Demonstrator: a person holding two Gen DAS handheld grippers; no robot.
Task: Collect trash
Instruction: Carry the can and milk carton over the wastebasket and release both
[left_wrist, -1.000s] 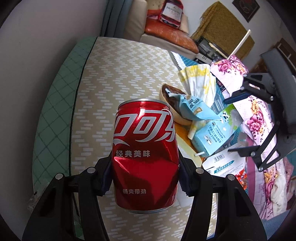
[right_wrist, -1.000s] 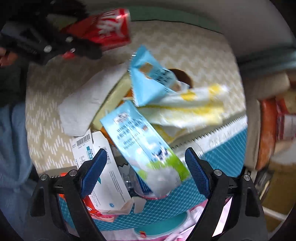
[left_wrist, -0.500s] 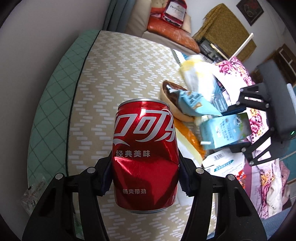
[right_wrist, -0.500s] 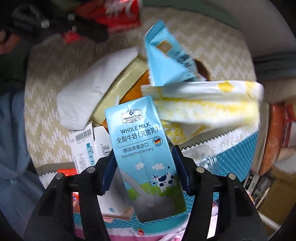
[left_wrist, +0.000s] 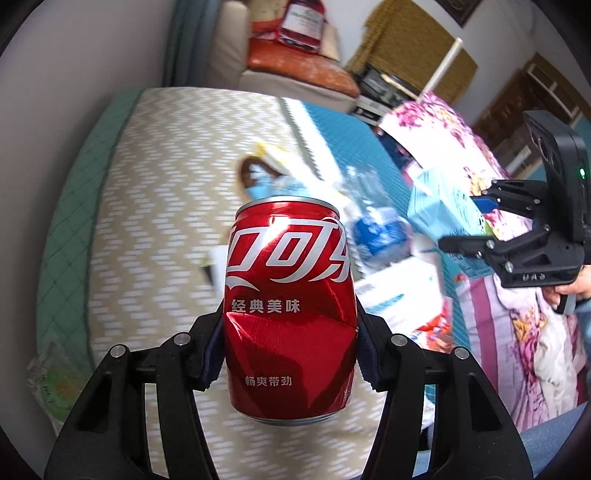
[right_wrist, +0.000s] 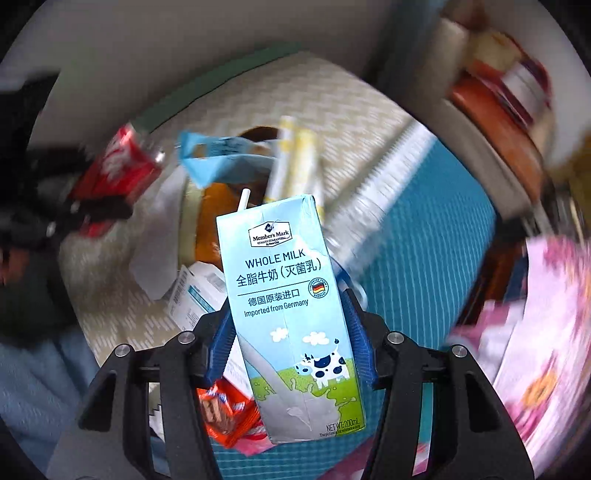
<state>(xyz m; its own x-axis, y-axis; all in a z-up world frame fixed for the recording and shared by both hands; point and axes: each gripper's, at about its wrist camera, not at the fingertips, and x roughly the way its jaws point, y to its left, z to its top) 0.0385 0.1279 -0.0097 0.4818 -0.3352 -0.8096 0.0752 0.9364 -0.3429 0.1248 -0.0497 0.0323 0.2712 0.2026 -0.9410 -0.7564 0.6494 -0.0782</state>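
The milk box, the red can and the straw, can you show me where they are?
milk box (right_wrist: 291, 317): right wrist view, middle of its printed front.
red can (left_wrist: 290, 306): left wrist view, middle of its dented side.
straw (right_wrist: 243, 199): right wrist view, its white tip above the box.

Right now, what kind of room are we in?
Probably a home bedroom or living room: trash lies on a zigzag-patterned mattress, with a floral quilt alongside and a cushioned seat behind.

Home, bedroom or living room. Evidence: bed or mattress with chevron-pattern mat (left_wrist: 155, 206) over a green quilted pad (left_wrist: 70, 236), teal blanket (right_wrist: 424, 258), floral bedding (left_wrist: 491, 206), cushioned seat with orange cushion (left_wrist: 295, 70) behind, yellow cloth-draped furniture (left_wrist: 406, 70), framed picture on wall.
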